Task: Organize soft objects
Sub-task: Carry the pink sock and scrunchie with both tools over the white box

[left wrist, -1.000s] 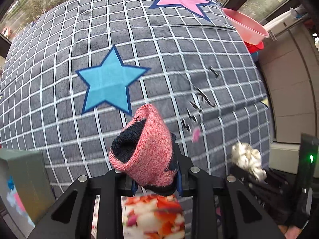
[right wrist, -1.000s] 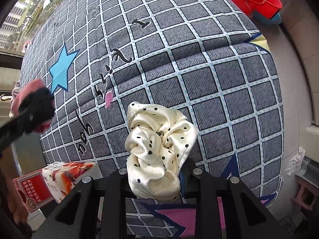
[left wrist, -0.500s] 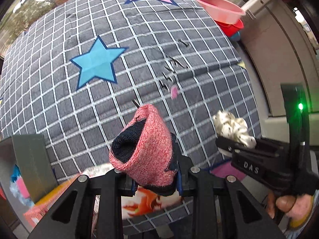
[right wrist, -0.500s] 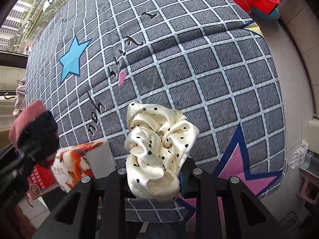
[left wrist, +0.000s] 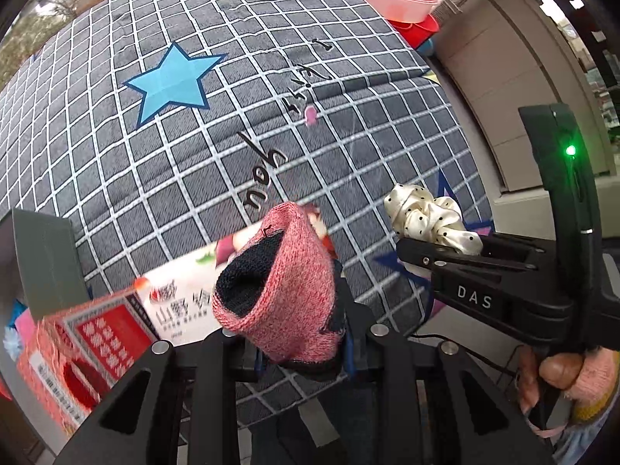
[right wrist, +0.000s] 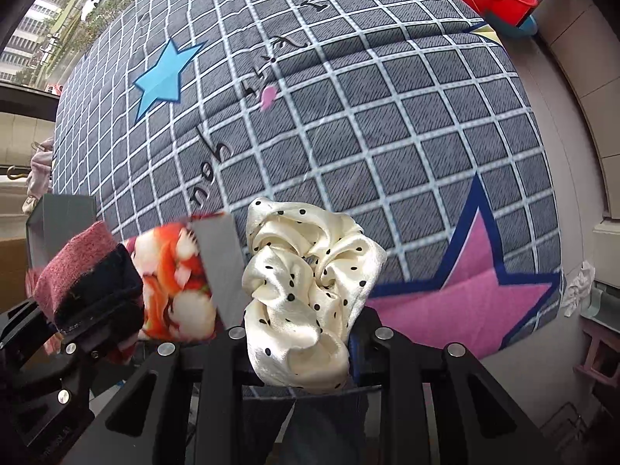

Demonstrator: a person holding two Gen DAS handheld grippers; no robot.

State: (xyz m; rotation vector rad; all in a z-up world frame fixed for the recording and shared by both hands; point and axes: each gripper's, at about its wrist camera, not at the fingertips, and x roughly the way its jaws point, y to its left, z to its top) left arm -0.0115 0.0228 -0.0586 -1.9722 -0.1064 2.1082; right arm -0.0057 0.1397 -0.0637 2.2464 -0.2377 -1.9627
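Note:
My left gripper (left wrist: pixel 300 352) is shut on a rolled pink and black knit sock (left wrist: pixel 279 286), held up over the near edge of the bed. My right gripper (right wrist: pixel 306 348) is shut on a cream satin scrunchie with black dots (right wrist: pixel 306 283). In the left wrist view the right gripper (left wrist: pixel 445 252) and the scrunchie (left wrist: pixel 426 224) are at the right, beside my sock. In the right wrist view the left gripper (right wrist: pixel 93 310) with the sock (right wrist: pixel 73 271) is at the lower left.
A grey checked quilt (left wrist: pixel 232 116) with blue and pink stars covers the bed. An open cardboard box with red and white print (left wrist: pixel 116 321) stands at the near left edge, also in the right wrist view (right wrist: pixel 174 283). Pink and red basins (left wrist: pixel 391 0) sit far right.
Both grippers have drawn back toward the near edge of the bed, still holding their items. The printed box has come further into view under and beside them.

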